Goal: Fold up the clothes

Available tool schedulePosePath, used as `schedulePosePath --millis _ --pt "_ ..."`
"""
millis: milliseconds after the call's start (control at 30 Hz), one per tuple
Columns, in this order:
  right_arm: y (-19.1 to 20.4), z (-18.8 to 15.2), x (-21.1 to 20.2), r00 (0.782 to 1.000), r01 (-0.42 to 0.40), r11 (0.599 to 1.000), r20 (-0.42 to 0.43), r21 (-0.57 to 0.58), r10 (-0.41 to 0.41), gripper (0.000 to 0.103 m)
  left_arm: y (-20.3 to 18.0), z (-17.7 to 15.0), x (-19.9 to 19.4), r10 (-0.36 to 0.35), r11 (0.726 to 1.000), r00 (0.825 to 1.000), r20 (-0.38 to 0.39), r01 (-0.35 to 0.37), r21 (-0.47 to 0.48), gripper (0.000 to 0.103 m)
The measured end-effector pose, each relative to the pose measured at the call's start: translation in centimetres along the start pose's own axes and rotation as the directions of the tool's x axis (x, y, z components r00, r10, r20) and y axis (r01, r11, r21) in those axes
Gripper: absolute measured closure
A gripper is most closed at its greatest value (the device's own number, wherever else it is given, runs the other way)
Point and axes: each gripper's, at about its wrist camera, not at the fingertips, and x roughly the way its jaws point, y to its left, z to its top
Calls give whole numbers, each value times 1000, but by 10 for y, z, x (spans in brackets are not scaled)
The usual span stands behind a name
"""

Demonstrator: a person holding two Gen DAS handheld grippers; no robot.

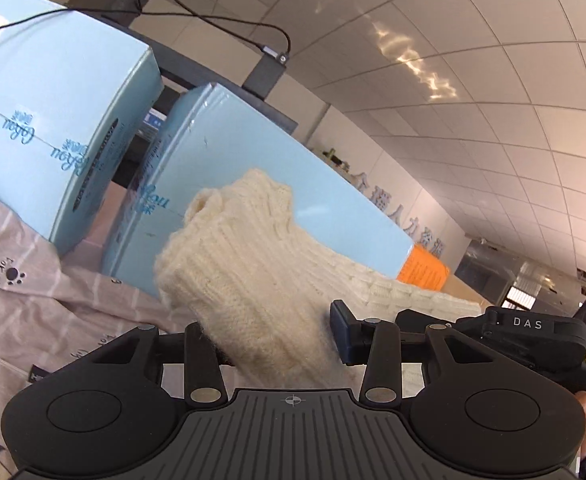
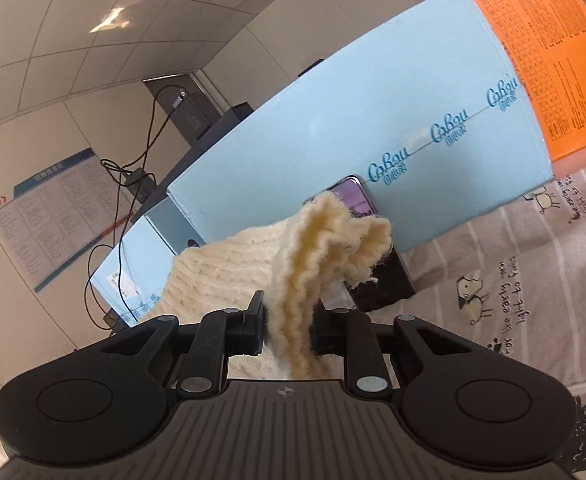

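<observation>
Cream knit sweater is lifted above the printed bedsheet near the blue boxes, soft, bulky, stretchy, likely saggy; left gripper and right gripper both clamp ribbed edges, best hold there.

The cream ribbed knit garment is lifted off the surface, its thick chunky fabric bunched and upright. One end rises in a rounded fold; the other end shows a wavy ribbed edge, doubled over.
</observation>
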Motion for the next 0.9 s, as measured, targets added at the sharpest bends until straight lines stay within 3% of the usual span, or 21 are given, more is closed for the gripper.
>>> schedulePosePath --millis 100,233,400,533,667,900 --pt "37 7 26 999 -52 997 0 -60 52 84 14 19 -22 66 998 992 109 -67 2 63" --pt "78 8 72 991 -131 988 -31 -82 129 84 38 37 -50 161 986 962 219 -165 -1 63" --pt "125 -5 139 976 -205 973 -93 -110 195 84 66 45 -75 300 942 889 345 -334 43 63" --pt "152 -31 196 972 -204 967 -151 -154 181 84 94 49 -87 432 897 838 333 -438 -59 63" --pt "173 -58 252 965 -193 963 -214 -188 152 84 126 49 -84 550 834 785 284 -536 -132 63" --pt "173 -99 312 968 -113 935 -249 -335 27 81 161 42 -64 626 779 762 167 -598 -190 63"
